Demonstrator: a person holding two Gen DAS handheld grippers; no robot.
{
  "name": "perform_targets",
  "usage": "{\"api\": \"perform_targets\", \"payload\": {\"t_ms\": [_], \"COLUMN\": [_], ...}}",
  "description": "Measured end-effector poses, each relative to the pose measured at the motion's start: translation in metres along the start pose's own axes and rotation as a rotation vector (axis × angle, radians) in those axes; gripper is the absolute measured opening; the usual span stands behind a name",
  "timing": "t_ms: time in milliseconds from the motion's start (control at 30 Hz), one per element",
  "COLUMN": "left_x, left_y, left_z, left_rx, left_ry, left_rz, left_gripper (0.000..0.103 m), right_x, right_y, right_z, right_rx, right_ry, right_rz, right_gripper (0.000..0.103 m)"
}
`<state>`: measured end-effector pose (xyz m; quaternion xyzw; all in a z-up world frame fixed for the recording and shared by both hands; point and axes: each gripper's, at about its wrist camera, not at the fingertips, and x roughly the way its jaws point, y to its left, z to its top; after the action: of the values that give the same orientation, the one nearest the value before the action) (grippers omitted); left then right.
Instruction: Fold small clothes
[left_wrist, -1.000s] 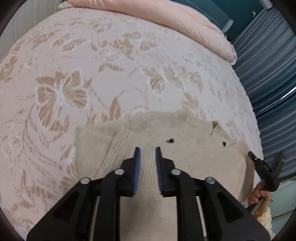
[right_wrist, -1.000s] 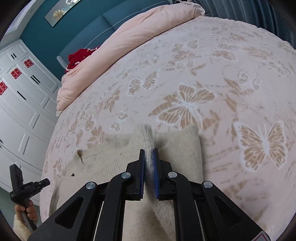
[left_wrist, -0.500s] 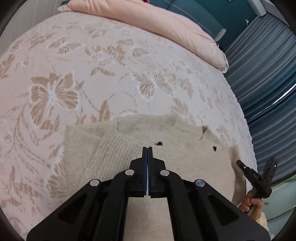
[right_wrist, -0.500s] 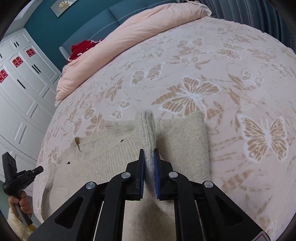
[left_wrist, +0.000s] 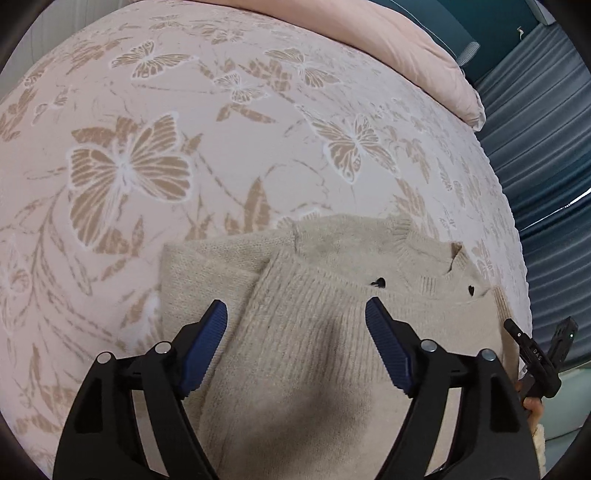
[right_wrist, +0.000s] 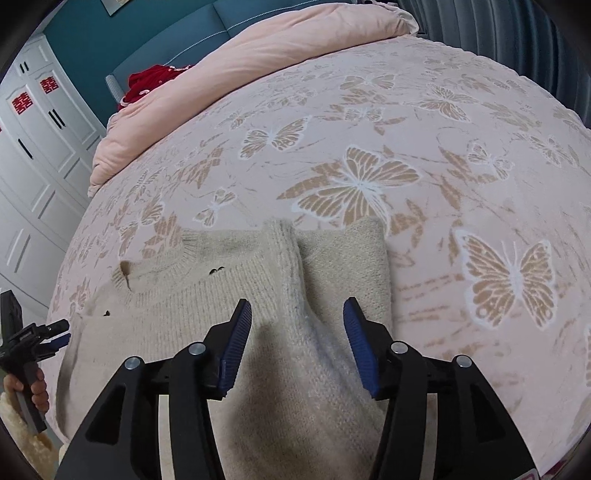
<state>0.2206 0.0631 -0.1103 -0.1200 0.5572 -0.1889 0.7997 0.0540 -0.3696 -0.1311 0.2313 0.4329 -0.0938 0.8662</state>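
A small beige knit sweater (left_wrist: 332, 332) lies flat on the bed, neckline away from me, with both sleeves folded in over its body. My left gripper (left_wrist: 295, 314) is open and empty just above the folded left sleeve. In the right wrist view the sweater (right_wrist: 207, 295) shows with the right sleeve folded inward along a ridge. My right gripper (right_wrist: 297, 310) is open and empty above that folded sleeve. Each gripper also shows small at the edge of the other's view: the right one (left_wrist: 535, 354), the left one (right_wrist: 33, 339).
The pink butterfly-patterned bedspread (left_wrist: 184, 129) spreads all around the sweater. A pink duvet (right_wrist: 277, 59) and a red item (right_wrist: 151, 81) lie at the head of the bed. White wardrobes (right_wrist: 33, 147) stand to the left, blue curtains (left_wrist: 546, 147) to the right.
Both grippers have opened wide; the right one let go of the folded sleeve it was pinching. Both views have moved closer to the sweater.
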Motion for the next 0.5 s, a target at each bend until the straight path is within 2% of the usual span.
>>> {"api": "perform_targets", "payload": {"t_ms": [33, 100, 133, 167, 200, 267, 400, 500], "left_x": [0.004, 0.012, 0.015, 0.014, 0.006, -0.025, -0.103, -0.139], "left_y": [-0.003, -0.01, -0.012, -0.014, -0.015, -0.026, -0.051, -0.066], "left_z": [-0.002, -0.004, -0.005, -0.005, -0.005, -0.008, -0.01, 0.008], "left_rx": [0.027, 0.078, 0.089, 0.094, 0.088, 0.113, 0.146, 0.167], "left_ry": [-0.004, 0.008, 0.015, 0.015, -0.013, -0.109, -0.274, -0.363], "left_rz": [-0.002, 0.019, 0.049, 0.046, 0.03, 0.005, -0.051, -0.029], "left_gripper": [0.074, 0.049, 0.02, 0.012, 0.011, 0.01, 0.01, 0.01], "right_x": [0.003, 0.009, 0.01, 0.01, 0.007, -0.011, -0.078, -0.116], "right_y": [0.0, 0.0, 0.001, 0.001, 0.003, 0.006, 0.018, 0.02], "right_z": [-0.001, -0.002, -0.002, -0.002, -0.004, -0.005, 0.005, 0.03], "right_rx": [0.001, 0.008, 0.01, 0.013, 0.013, 0.014, 0.038, 0.052], "right_ry": [0.007, 0.021, 0.03, 0.032, 0.035, -0.01, -0.167, -0.29], "right_rz": [0.0, 0.0, 0.015, 0.032, 0.043, 0.086, 0.223, 0.256], "right_gripper": [0.052, 0.05, 0.044, 0.018, 0.008, 0.008, 0.007, 0.007]}}
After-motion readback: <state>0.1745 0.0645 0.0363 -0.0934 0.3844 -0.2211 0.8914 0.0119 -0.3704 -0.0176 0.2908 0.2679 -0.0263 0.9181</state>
